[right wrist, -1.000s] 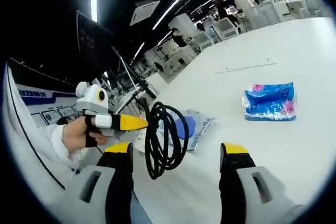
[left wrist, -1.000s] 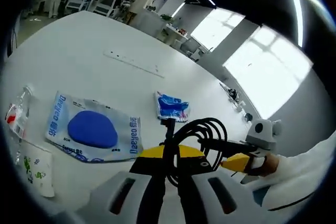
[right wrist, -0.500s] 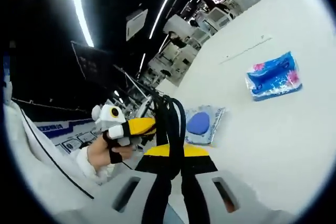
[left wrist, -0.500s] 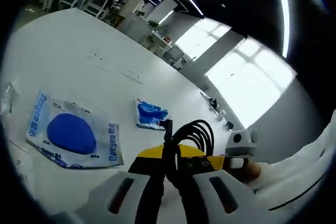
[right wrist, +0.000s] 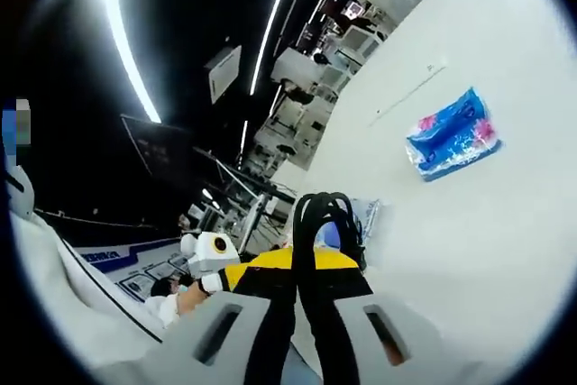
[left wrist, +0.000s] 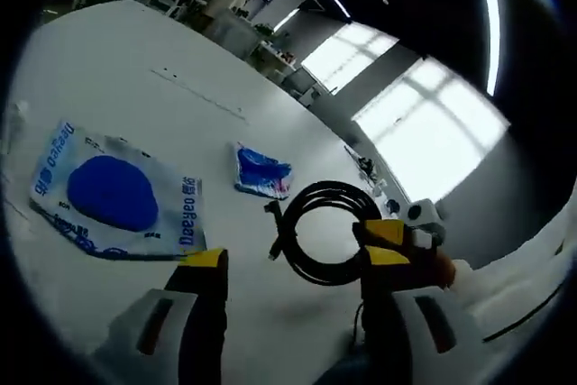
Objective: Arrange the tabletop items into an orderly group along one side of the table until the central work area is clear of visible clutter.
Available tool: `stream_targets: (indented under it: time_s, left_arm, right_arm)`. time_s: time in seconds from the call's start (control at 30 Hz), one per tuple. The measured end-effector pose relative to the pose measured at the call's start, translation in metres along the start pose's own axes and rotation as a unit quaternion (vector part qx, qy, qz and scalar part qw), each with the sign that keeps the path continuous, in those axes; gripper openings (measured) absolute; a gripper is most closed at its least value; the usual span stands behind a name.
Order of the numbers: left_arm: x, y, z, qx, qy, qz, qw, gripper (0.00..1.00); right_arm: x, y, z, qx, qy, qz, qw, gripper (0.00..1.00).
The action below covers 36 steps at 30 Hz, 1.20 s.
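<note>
A coiled black cable (left wrist: 320,233) hangs above the white table (left wrist: 108,69). My right gripper (left wrist: 384,233) comes in from the right and is shut on the coil's right side. My left gripper (left wrist: 296,259) stands open, its yellow-tipped jaws either side of the coil and apart from it. In the right gripper view my right gripper (right wrist: 296,263) is shut on the cable (right wrist: 326,218), and my left gripper (right wrist: 236,275) sits low on the left. A bagged blue pad (left wrist: 108,196) and a blue tissue pack (left wrist: 261,171) lie flat on the table.
The tissue pack (right wrist: 451,137) lies far right in the right gripper view, and the bagged pad (right wrist: 368,215) peeks from behind the cable. A thin white strip (left wrist: 194,92) lies further back on the table. Desks, chairs and people stand beyond the far edge.
My right gripper shut on the cable coil, then my left gripper opened and let it go. The cable now hangs from the right gripper alone.
</note>
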State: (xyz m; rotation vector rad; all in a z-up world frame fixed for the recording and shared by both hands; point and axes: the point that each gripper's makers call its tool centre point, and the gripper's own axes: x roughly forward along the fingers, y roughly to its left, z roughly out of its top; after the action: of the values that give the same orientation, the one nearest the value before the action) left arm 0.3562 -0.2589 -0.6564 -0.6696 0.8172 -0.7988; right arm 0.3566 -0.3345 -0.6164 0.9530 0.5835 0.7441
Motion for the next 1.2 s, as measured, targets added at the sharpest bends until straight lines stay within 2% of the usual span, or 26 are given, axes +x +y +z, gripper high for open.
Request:
stream_targets:
  time_s: [0.03,0.1,0.17,0.23,0.3,0.33,0.4,0.43,0.47,0.5,0.57,0.67,0.8,0.93,1.13,1.2]
  left_arm:
    - [0.004,0.0,-0.006,-0.007,0.008,-0.006,0.9999,0.64]
    - [0.01,-0.003,-0.009,-0.012,0.008,-0.017,0.9998,0.64]
    - [0.017,-0.014,-0.008,-0.047,0.002,-0.046,0.9979,0.65]
    - [0.023,-0.025,-0.001,-0.07,-0.009,-0.079,0.9944,0.64]
    - [0.026,-0.034,0.006,-0.109,-0.022,-0.116,0.9871,0.62]
    - [0.027,-0.035,0.007,-0.119,-0.018,-0.123,0.985,0.55]
    - [0.024,-0.039,0.013,-0.104,-0.025,-0.142,0.9841,0.22]
    - [0.023,-0.038,0.016,-0.098,-0.027,-0.134,0.9858,0.1]
    - [0.024,-0.03,0.016,-0.072,-0.029,-0.115,0.9903,0.1]
    - [0.023,-0.031,0.012,-0.078,-0.013,-0.114,0.9904,0.09]
    - [0.023,-0.034,0.009,-0.088,-0.005,-0.114,0.9896,0.08]
    - [0.022,-0.032,0.006,-0.076,-0.001,-0.101,0.992,0.08]
    - [0.025,-0.025,0.006,-0.079,-0.005,-0.084,0.9933,0.07]
    - [0.034,-0.027,0.006,-0.077,-0.003,-0.067,0.9948,0.05]
    - [0.048,-0.023,0.009,-0.098,0.011,-0.065,0.993,0.05]
    - [0.053,-0.021,0.009,-0.092,0.018,-0.061,0.9938,0.05]
  right_arm:
    - [0.001,0.004,0.002,0.002,-0.002,0.006,1.0,0.01]
    - [0.002,0.014,0.007,0.004,-0.006,0.022,0.9997,0.01]
    - [0.003,0.03,0.012,0.007,-0.013,0.053,0.9985,0.01]
    - [0.002,0.045,0.017,0.007,-0.02,0.079,0.9966,0.01]
    - [0.002,0.051,0.019,0.002,-0.023,0.088,0.9959,0.01]
    - [0.001,0.051,0.019,0.0,-0.022,0.087,0.9959,0.01]
    - [0.001,0.044,0.016,-0.025,-0.014,0.071,0.9971,0.01]
    - [-0.001,0.035,0.013,-0.027,-0.009,0.051,0.9983,0.02]
    - [-0.002,0.038,0.014,-0.011,-0.014,0.057,0.9982,0.02]
    - [-0.004,0.034,0.017,-0.008,-0.025,0.053,0.9982,0.02]
    - [-0.007,0.027,0.015,0.001,-0.03,0.045,0.9985,0.02]
    - [-0.01,0.018,0.015,-0.004,-0.033,0.026,0.9991,0.02]
    - [-0.013,-0.003,0.011,-0.023,-0.021,-0.03,0.9991,0.02]
    - [-0.015,-0.027,0.01,-0.03,-0.007,-0.087,0.9957,0.02]
    - [-0.016,-0.055,0.02,-0.029,0.002,-0.143,0.9893,0.02]
    - [-0.015,-0.06,0.024,-0.033,0.002,-0.154,0.9875,0.02]
